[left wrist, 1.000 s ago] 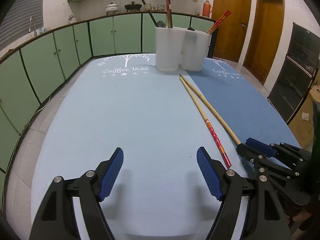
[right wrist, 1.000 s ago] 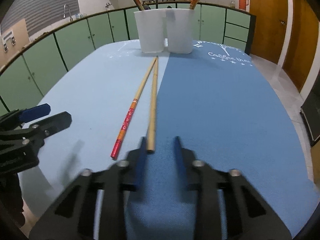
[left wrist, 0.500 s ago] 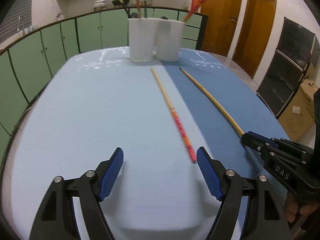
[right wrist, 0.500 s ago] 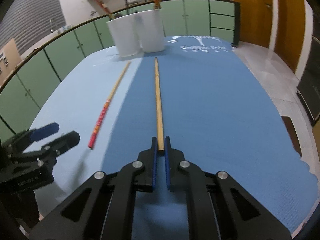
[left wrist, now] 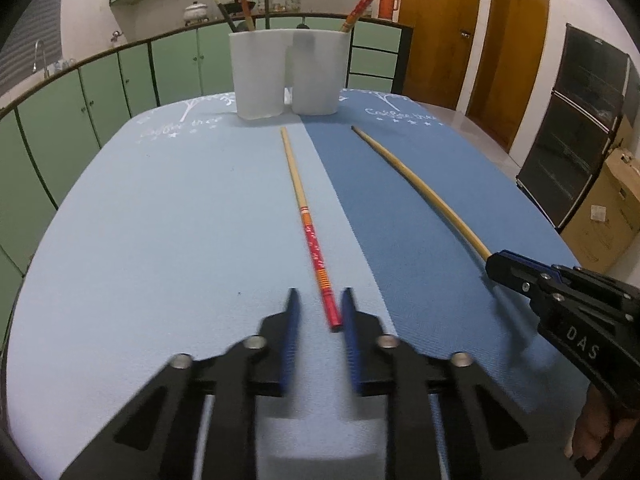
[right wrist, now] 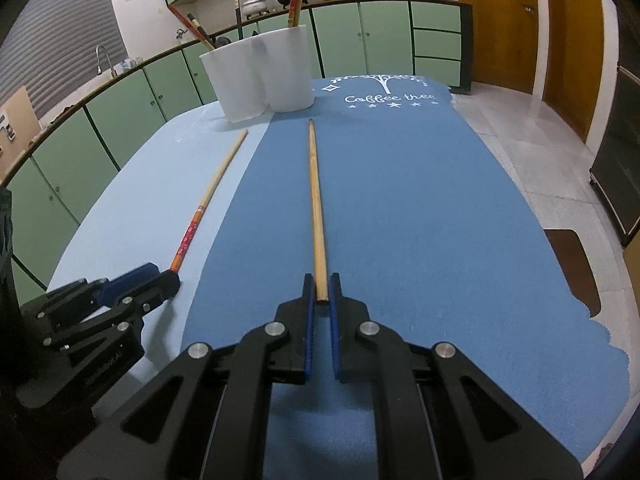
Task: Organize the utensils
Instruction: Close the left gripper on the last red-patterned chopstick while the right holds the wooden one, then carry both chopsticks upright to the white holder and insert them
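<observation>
**A:** Start big. What carries everything?

**B:** The tabletop [left wrist: 160, 240], under pale and dark blue cloth. At the top centre of both views stand the white holders [left wrist: 286, 72], already stocked with sticks. Two long chopsticks lie below them, well apart, each with its long axis running from the lower frame up toward the holders, narrow tips farthest from me.

**A:** How will they handle?

**B:** I judge them light, stiff and smooth, so they could roll or pivot in a pinch. I'd take each by its thick near end, as I am doing.

**A:** And my fingers?

**B:** My right gripper [right wrist: 322, 300] is clenched on the butt of the plain chopstick [right wrist: 316, 208], lower centre of the right view. My left gripper [left wrist: 320, 320] has just been closing, and its fingers look blurred. The red end of the red-handled chopstick [left wrist: 308, 224] sits between them against the right one, with a gap still on the left, so I would not call that a grasp yet.
</observation>
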Motion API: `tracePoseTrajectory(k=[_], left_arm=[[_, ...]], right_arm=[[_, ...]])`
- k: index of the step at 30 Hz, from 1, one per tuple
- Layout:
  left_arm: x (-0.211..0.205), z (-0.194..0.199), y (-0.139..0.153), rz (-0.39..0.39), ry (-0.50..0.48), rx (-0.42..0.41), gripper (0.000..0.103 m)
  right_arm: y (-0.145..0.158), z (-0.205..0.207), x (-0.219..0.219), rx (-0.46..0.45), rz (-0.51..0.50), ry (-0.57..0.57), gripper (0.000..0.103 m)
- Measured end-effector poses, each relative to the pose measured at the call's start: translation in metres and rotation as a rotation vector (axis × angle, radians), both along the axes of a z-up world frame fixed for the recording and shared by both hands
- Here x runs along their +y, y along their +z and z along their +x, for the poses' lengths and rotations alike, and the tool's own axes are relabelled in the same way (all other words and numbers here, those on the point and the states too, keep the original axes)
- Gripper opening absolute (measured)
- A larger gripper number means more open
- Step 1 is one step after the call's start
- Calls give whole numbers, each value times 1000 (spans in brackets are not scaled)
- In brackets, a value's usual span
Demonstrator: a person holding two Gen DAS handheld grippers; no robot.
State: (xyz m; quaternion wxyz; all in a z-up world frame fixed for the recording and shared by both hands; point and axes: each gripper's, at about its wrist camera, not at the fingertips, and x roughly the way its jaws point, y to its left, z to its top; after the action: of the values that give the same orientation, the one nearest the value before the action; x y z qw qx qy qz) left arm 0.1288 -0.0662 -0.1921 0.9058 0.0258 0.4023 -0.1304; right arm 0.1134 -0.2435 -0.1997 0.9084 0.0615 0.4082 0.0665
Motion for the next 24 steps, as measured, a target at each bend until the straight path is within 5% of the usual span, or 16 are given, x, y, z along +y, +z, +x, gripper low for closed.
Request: tracePoseTrajectory(k=[10, 24], left_arm=[[1, -3, 15, 20, -14, -25, 6], [17, -5, 112, -1, -26, -209, 6]], right_arm=[[12, -1, 4, -22, -15, 19, 6], [101, 0, -8, -156, -50, 56, 6]])
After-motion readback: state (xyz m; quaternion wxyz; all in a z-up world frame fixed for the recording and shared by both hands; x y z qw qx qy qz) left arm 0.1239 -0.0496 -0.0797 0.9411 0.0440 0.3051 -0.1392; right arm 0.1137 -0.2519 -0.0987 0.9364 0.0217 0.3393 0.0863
